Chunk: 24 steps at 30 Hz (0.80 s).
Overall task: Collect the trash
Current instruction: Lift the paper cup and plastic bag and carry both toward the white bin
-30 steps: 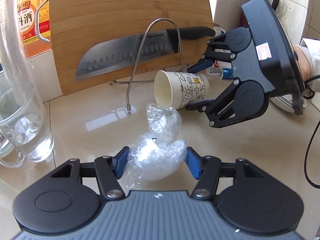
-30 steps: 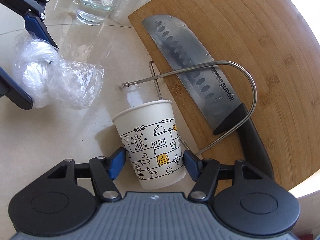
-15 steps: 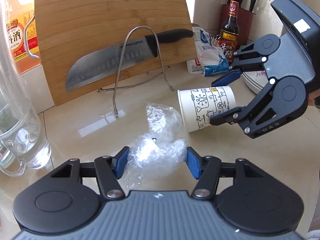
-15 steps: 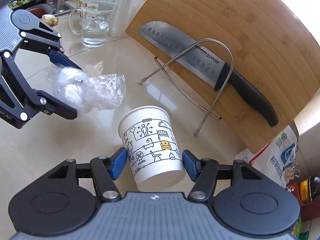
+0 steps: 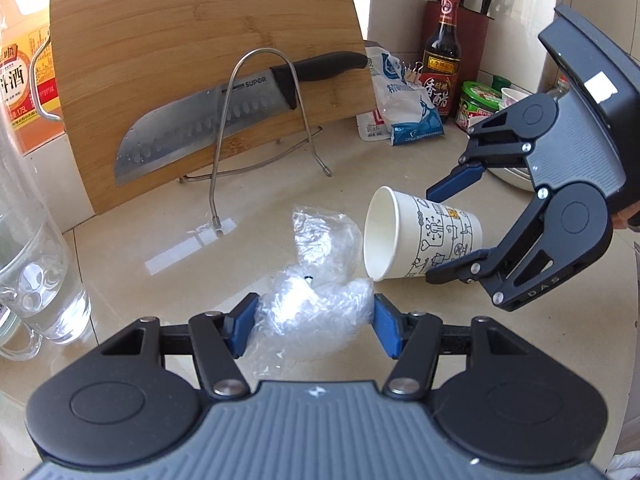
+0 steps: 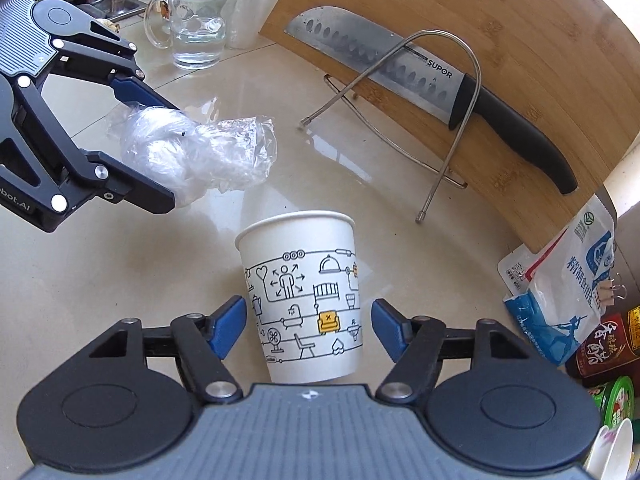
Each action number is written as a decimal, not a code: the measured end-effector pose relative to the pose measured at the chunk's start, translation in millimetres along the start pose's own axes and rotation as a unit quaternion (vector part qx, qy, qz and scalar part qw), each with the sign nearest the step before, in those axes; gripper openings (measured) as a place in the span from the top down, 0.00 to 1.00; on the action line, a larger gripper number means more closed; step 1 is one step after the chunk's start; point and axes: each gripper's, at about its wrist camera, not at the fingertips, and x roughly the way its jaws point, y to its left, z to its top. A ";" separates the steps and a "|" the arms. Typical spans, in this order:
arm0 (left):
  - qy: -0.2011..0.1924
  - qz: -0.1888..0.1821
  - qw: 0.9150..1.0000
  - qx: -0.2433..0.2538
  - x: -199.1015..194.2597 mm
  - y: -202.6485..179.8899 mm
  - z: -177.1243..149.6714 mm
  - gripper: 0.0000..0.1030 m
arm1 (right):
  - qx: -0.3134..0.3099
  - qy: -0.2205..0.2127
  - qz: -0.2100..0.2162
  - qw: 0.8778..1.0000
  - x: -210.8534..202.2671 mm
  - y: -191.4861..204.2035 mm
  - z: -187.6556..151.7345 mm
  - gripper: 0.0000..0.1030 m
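Crumpled clear plastic wrap [image 5: 316, 304] is sitting low in the middle of the left wrist view, pinched between the blue pads of the left tool [image 5: 314, 326]. At mid right of that frame, the right tool [image 5: 434, 232] is straddling a printed paper cup [image 6: 306, 306] lying on the pale surface [image 5: 240, 272], its jaws opening, with gaps showing beside the cup in the right wrist view. Behind, a knife [image 5: 224, 120] is leaning against a bamboo cutting board [image 5: 180, 28].

Crinkled clear plastic wrap [image 5: 316, 300], matt printed paper cup [image 6: 308, 300], glossy stone table [image 5: 160, 272], grained bamboo board [image 5: 200, 32], polished steel knife [image 5: 200, 128].
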 end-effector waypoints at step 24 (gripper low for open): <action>0.025 -0.071 0.992 0.104 -44.8 -60.8 -7.9 0.43 | 0.178 -0.044 -0.011 0.983 -88.9 24.7 -58.5 0.37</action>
